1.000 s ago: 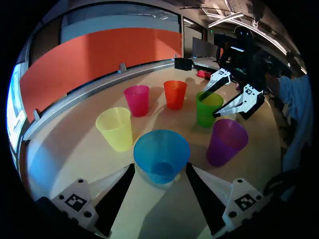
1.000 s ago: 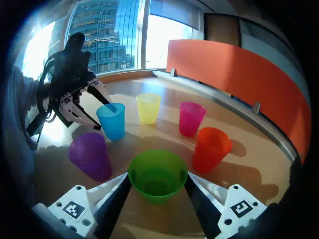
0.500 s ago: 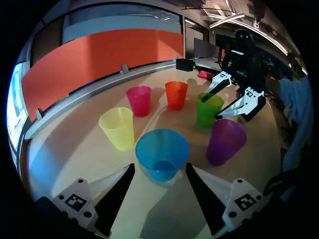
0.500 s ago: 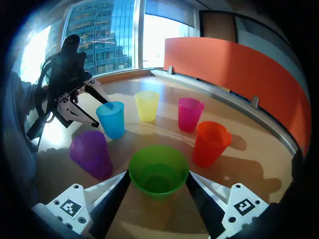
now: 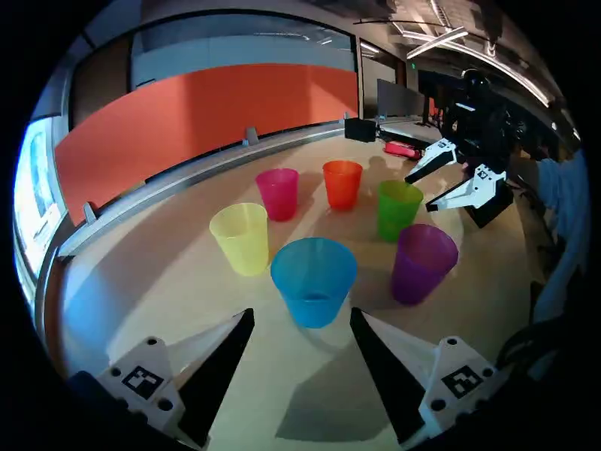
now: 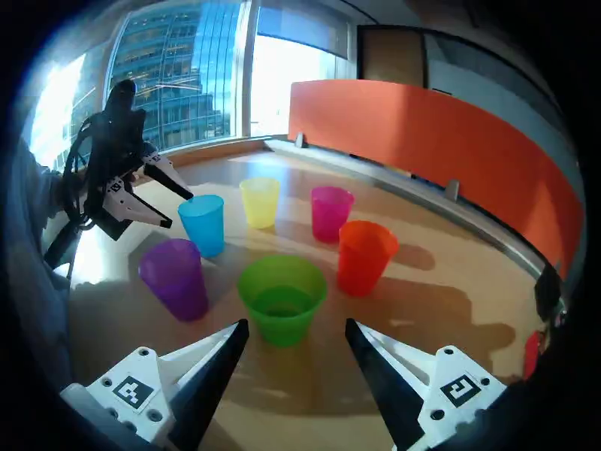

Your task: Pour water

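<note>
Several coloured plastic cups stand upright in a ring on the wooden table (image 5: 143,301). In the left gripper view, the blue cup (image 5: 314,281) stands just beyond my open left gripper (image 5: 300,319), apart from its fingers. Around it are the yellow cup (image 5: 241,238), pink cup (image 5: 277,194), orange cup (image 5: 342,184), green cup (image 5: 397,209) and purple cup (image 5: 422,263). In the right gripper view, the green cup (image 6: 282,298) stands just ahead of my open right gripper (image 6: 295,331), with a little liquid at its bottom. The left gripper (image 6: 176,209) appears by the blue cup (image 6: 203,225).
An orange partition (image 5: 195,113) on a grey rail runs along the table's far edge. A person's sleeve (image 5: 560,203) holds the right gripper (image 5: 419,192). Windows (image 6: 173,75) stand behind the left gripper. A dark box (image 5: 360,129) and a red item (image 5: 400,149) lie at the far end.
Both grippers have drawn back from the cups. The blue cup and the green cup, which stood between the fingers, now stand beyond the fingertips on the table.
</note>
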